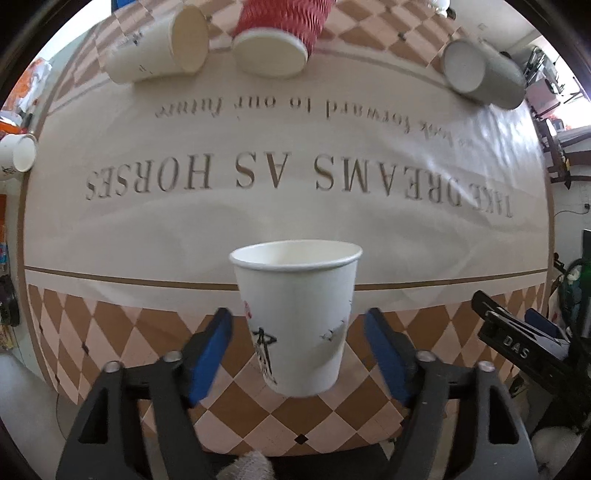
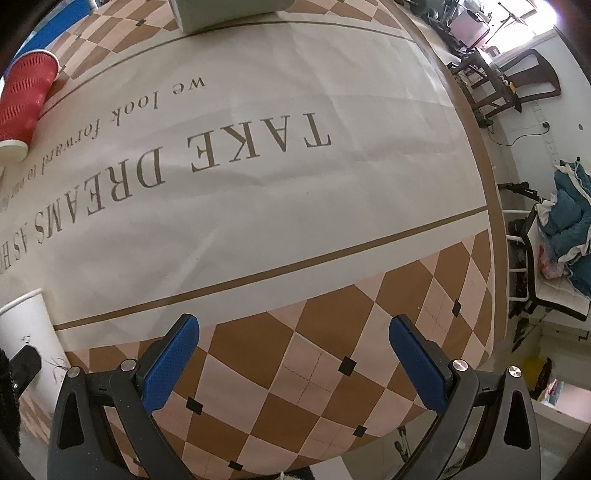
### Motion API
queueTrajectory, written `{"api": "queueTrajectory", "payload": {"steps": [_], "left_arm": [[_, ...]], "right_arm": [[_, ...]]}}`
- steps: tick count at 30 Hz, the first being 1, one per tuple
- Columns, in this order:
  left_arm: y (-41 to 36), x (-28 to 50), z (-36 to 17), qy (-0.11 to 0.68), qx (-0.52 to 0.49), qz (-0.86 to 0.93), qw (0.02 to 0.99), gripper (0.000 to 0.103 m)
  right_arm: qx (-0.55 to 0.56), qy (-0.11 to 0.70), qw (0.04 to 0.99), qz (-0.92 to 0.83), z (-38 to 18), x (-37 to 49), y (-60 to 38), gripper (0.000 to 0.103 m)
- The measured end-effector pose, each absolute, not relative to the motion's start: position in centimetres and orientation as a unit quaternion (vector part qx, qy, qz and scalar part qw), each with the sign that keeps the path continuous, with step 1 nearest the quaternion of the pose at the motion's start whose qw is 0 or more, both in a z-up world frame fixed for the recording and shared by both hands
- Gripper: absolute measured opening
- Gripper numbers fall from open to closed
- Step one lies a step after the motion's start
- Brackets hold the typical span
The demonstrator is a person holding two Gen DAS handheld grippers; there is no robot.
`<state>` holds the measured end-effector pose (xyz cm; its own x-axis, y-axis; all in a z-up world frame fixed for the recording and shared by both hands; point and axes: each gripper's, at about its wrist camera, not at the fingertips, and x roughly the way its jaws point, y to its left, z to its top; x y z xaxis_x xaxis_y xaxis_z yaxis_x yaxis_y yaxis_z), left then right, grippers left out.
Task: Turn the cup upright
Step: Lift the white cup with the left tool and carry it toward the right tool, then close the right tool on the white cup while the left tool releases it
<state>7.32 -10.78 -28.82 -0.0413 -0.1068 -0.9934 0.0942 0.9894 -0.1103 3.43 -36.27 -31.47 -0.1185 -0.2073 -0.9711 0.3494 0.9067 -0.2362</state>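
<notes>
Surface [image 1: 295, 221]: covered by a cream cloth with brown lettering and a band of brown and pink diamonds along each edge, seen in both wrist views.

Red ribbed cup [image 1: 280, 33]: lying on its side at the far edge, mouth toward the left wrist camera. Grey cup [image 1: 484, 70] to its right and a cream paper cup [image 1: 159, 51] to its left, both also on their sides. Another white cup [image 1: 18, 153] lies at the far left margin.

White paper cup [image 1: 295, 317]: standing upright, mouth up, on the near diamond band, between the blue pads of the left tongs [image 1: 298, 354]. Those tongs are spread apart; neither pad touches the cup wall.

Right tongs [image 2: 293, 365]: spread apart over the diamond band, nothing between them; the white paper cup shows at that view's left edge
</notes>
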Motion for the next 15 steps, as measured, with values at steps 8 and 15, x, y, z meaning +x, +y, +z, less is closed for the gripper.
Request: {"api": "queueTrajectory", "payload": {"steps": [8, 15], "left_arm": [[-6.9, 6.5, -22.6, 0.652, -0.009, -0.044, 0.757, 0.103], [-0.5, 5.1, -22.4, 0.634, -0.001, 0.003, 0.774, 0.103]], "right_arm": [[0.063, 0.718, 0.67, -0.179, -28.8, 3.2, -34.9, 0.103], [0.1, 0.726, 0.673, -0.095, -26.7, 3.1, -29.4, 0.103]]}}
